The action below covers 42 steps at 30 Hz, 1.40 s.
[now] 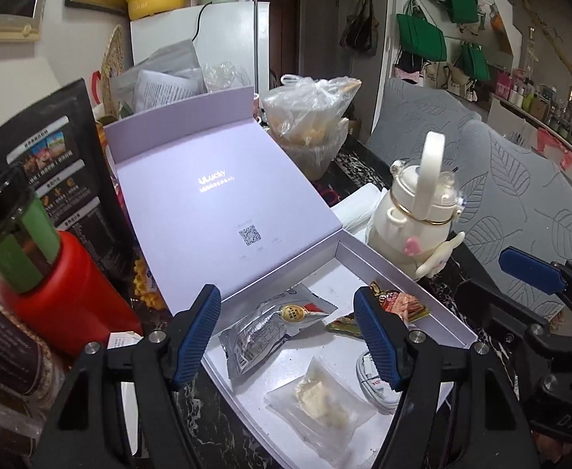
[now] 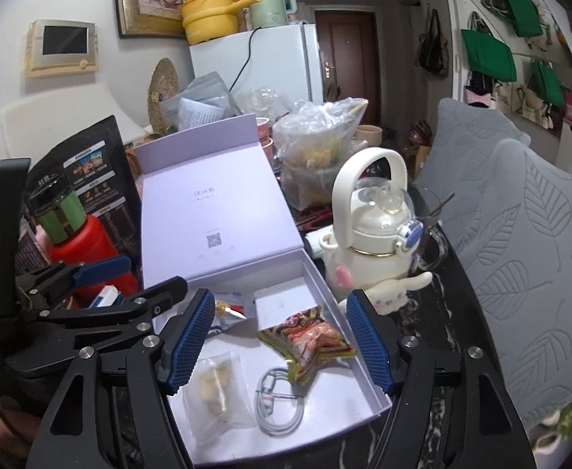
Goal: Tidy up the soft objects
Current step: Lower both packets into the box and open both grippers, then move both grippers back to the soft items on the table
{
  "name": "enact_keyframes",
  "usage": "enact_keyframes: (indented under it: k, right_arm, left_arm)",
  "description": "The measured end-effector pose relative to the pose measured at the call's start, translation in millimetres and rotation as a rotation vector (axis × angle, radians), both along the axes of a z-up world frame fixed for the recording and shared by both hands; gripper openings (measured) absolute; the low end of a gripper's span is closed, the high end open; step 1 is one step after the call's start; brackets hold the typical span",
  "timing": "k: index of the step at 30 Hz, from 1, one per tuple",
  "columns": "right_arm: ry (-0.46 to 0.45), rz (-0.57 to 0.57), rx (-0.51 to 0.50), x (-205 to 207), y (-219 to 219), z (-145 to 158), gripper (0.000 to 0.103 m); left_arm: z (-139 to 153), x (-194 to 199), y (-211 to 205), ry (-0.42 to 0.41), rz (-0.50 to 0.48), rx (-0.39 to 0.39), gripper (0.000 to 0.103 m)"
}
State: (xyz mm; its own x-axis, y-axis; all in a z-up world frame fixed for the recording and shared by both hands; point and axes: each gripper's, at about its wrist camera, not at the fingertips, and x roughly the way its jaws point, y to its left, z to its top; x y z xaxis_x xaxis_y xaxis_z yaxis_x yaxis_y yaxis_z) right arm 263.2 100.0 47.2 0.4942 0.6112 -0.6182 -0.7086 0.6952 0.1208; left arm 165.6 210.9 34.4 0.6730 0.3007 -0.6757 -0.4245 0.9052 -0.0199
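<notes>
**Both grippers spread above the open box, nothing held**

You had the left gripper over the near part of the lilac box, fingers spread apart and nothing between the pads. Below them lay the silver pouch on the box floor, and nearer to you the clear bag with pale lumps inside. The red snack packet lay toward the right wall of the box, partly hidden behind your right-hand finger, with a coiled white cable close by it.

Your right gripper was also parted and empty, hovering above the same box. From its camera the snack packet lay just beyond the cable, the clear bag to their left, the silver pouch at the back. The lid stood raised behind. A white kettle-shaped bottle stood just beside the box on the right, a red flask on the left
</notes>
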Motion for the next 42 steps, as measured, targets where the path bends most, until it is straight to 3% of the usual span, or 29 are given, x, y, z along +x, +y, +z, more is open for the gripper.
enact_keyframes:
  k: [20,33,42]
  right_arm:
    - [-0.071,-0.017,0.072,-71,-60,45,0.074]
    - [-0.126,-0.047,0.081,-122,-106,59,0.085]
    - [-0.147,-0.108,0.053,-153,-142,52,0.089]
  left_arm:
    - [57,-77,-55,-0.101,-0.022,0.076,0.07]
    - [59,-121,-96,-0.113,-0.087,0.085,0.07]
    - [43,-132,-121,-0.115,-0.171,0.038,0.07]
